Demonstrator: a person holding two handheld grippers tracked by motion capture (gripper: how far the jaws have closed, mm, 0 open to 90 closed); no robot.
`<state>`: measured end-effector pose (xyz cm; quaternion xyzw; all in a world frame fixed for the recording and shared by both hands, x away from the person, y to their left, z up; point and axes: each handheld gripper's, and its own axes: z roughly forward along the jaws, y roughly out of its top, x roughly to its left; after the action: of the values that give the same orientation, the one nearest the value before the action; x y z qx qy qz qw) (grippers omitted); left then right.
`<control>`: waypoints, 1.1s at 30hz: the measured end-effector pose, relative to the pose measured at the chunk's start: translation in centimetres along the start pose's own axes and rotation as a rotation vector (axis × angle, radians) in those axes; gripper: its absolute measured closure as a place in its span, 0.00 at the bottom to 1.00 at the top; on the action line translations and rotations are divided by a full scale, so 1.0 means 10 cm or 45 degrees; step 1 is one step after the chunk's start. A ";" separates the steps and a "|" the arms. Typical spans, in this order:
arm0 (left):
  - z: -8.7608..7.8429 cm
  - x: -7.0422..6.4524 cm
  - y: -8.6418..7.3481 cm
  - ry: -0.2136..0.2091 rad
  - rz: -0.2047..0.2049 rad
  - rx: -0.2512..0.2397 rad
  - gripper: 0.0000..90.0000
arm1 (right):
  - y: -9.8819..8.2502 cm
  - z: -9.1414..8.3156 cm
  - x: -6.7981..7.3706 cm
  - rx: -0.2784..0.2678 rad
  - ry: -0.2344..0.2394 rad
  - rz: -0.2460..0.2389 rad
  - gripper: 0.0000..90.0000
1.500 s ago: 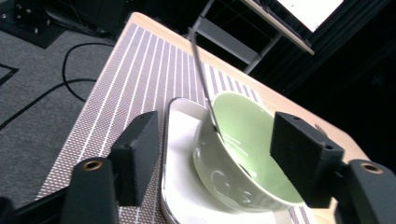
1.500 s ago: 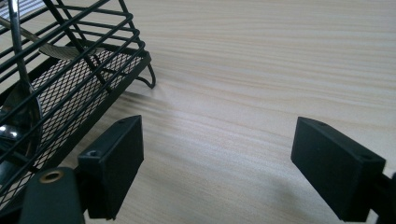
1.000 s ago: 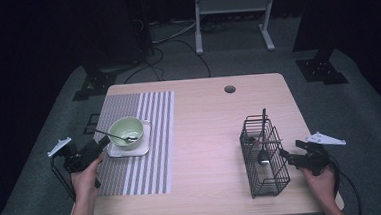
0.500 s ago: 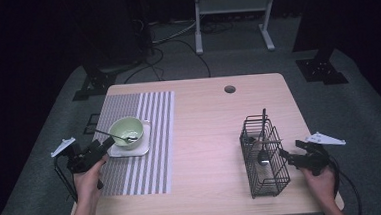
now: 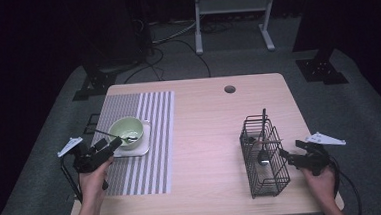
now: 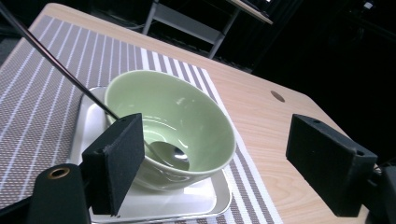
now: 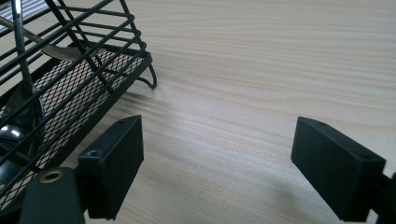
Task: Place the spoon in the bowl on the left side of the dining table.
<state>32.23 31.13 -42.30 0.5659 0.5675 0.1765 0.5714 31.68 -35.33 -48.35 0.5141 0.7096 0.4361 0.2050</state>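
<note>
In the high view the left gripper (image 5: 111, 144) sits at about 8 o'clock on the wooden table (image 5: 205, 136), held in the person's left hand (image 5: 94, 181), its tips pointing toward 2 o'clock at the green bowl (image 5: 126, 131). The bowl stands on a small white square tray (image 5: 143, 145), which lies on the striped placemat (image 5: 145, 140). A spoon (image 6: 168, 153) rests with its head in the bowl's bottom, and its thin dark handle runs out over the rim toward 10 o'clock. In the left gripper view the jaws are spread wide and have just been opening; the bowl sits just beyond them, toward the left jaw at about 11 o'clock from the gap, with the spoon handle passing behind that jaw's tip. Neither pad presses on the bowl or the spoon, and nothing lies between them. The right gripper (image 5: 284, 154), in the right hand (image 5: 321, 184), rests at about 4 o'clock on the table, tips pointing at 9 o'clock toward the black wire basket (image 5: 264, 158) just beside it. In the right gripper view its jaws also stand wide apart over bare wood, and the basket, which holds upright utensils (image 7: 21, 107), lies at 10 o'clock beyond the left jaw, outside the gap.
</note>
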 end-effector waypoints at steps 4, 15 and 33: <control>0.01 -0.04 -0.01 -0.009 0.011 0.006 0.20 | 0.00 0.00 0.00 0.000 -0.001 0.000 0.18; 0.07 -0.20 -0.05 -0.053 0.045 0.036 0.20 | 0.00 0.00 0.00 0.000 -0.002 -0.004 0.18; 0.20 -0.47 -0.12 -0.115 0.118 0.109 0.11 | 0.00 0.00 0.00 -0.002 0.000 0.000 0.18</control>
<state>31.99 25.96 -41.81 0.6229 0.5214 0.1527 0.5629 31.66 -35.33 -48.34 0.5141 0.7092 0.4366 0.2053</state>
